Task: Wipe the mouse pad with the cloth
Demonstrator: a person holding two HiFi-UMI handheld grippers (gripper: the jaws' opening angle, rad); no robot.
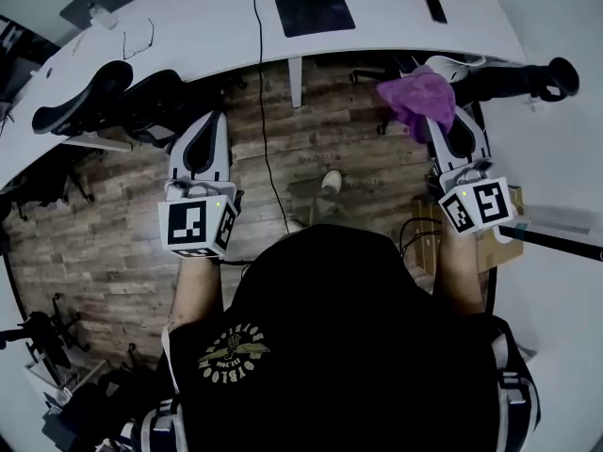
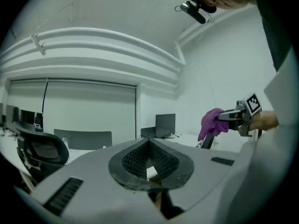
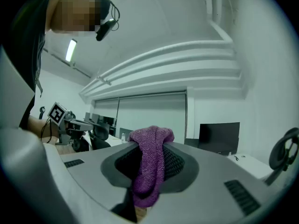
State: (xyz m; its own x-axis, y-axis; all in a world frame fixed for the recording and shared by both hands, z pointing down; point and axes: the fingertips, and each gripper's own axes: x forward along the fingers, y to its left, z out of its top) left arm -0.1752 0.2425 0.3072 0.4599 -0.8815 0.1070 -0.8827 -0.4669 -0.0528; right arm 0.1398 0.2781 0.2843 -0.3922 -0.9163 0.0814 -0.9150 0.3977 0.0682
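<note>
On the worktop point(image 1: 188, 17): the dark mouse pad point(image 1: 315, 13) lies flat near the middle of the curved white top. A phone point(image 1: 435, 8) sits to its right and a cable point(image 1: 262, 92) runs past its left side down towards the floor.
Cloth point(image 1: 417, 97): purple and knitted-looking. It is bunched in the right tool out over the wooden floor point(image 1: 122, 243), well apart from the mouse pad.
Right tool point(image 1: 443, 130): the jaws are closed down on one fold of the cloth. The right gripper view shows a hump standing above them and a tail hanging below.
Left tool point(image 1: 209, 116): the jaws are drawn together with nothing between them. It is held level with the other, also short of the worktop.
Stage: the wipe has not begun. The cloth is in hand but the pad is not reached.
How the cloth should handle: light, soft and limp, judging by how it drapes. It will fold and bunch rather than push back. The present pinch on one fold looks secure enough, and the loose tail is the part likely to meet the pad.
How the mouse pad should handle: it looks thin and flexible and is probably light. It may slide or ruck up when the cloth drags across it.
Where to take hold: keep the cloth by its gathered fold. If the pad creeps, the empty left tool could press down on a corner or edge, clear of the wiped area.
</note>
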